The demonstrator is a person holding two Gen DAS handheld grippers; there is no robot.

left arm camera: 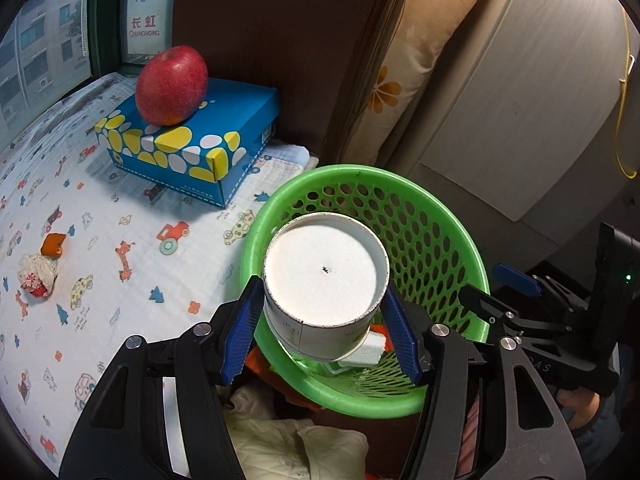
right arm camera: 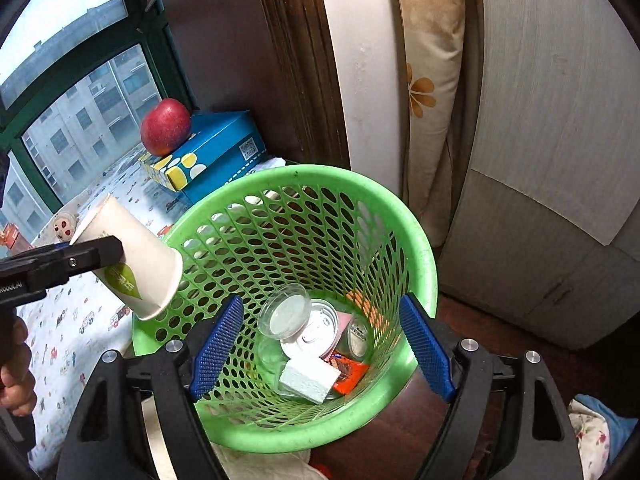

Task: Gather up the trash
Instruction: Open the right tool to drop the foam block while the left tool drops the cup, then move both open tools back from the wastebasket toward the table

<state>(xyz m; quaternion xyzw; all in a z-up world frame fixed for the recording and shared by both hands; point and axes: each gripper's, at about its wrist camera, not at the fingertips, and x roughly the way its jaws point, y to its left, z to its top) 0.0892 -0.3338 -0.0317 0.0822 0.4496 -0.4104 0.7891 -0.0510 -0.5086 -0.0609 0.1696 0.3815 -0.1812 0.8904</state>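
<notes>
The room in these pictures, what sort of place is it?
Probably a bedroom in a flat: a cartoon-print sheet beside a window, a flowered pillow against a wardrobe.

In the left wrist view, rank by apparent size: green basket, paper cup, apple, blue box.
1. green basket
2. blue box
3. paper cup, though nearness enlarges it
4. apple

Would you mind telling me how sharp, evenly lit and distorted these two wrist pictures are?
Left wrist view: sharp throughout, the paper cup base brightly lit, the corners dark from the fisheye circle, the window frame bowed. Right wrist view: equally sharp, daylight window pale and hazy, the green basket interior readable, straight cabinet edges curved near the rim.
</notes>
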